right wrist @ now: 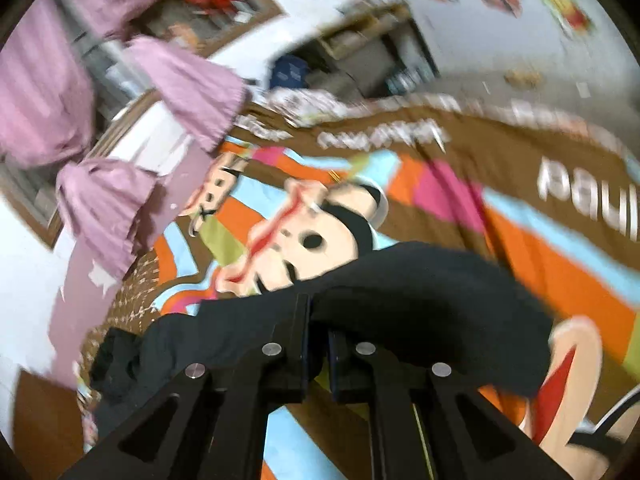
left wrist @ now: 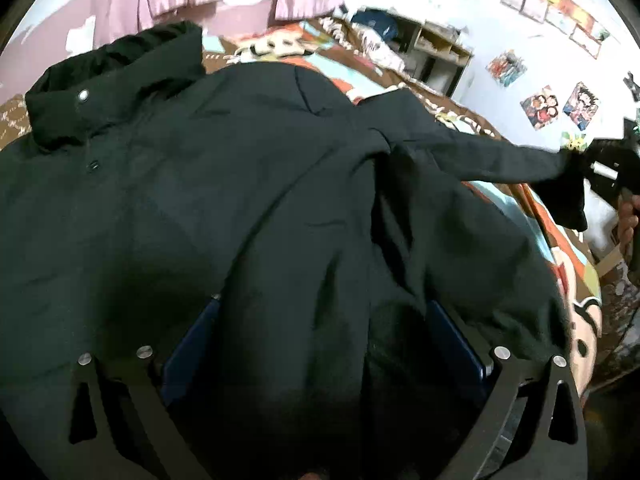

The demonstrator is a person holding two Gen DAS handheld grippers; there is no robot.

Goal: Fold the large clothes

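Right gripper (right wrist: 318,344) first: through its own camera I see the two black fingers (right wrist: 294,340) drawn together at the lower middle of the frame, clamped on the dark cuff end of the jacket's sleeve (right wrist: 420,300), which bulges over and to the right of the fingertips. That view is blurred, so I cannot make out the exact fold of cloth between the pads. Behind the sleeve lies a bedspread (right wrist: 520,240) printed with a cartoon monkey face, brown borders and orange, pink and light-blue stripes, with white lettering at the right edge. Pink curtains (right wrist: 48,96) hang at the upper left of that frame. From the left wrist camera, the black hooded jacket (left wrist: 200,200) fills most of the picture, spread front-up over the bedspread (left wrist: 576,280), its collar and hood (left wrist: 120,76) at the upper left with a silver snap (left wrist: 83,96) showing. One sleeve (left wrist: 480,156) stretches out taut toward the right edge, where the right gripper (left wrist: 600,172) holds its end off the bed, a hand (left wrist: 628,220) just below it. Left gripper (left wrist: 320,320) sits at the bottom of its frame with its jaws spread wide, a blue pad (left wrist: 188,344) on either side, and the jacket's lower body lies between them; I cannot tell whether the pads touch the cloth. Posters (left wrist: 560,106) dot the white wall at the upper right.
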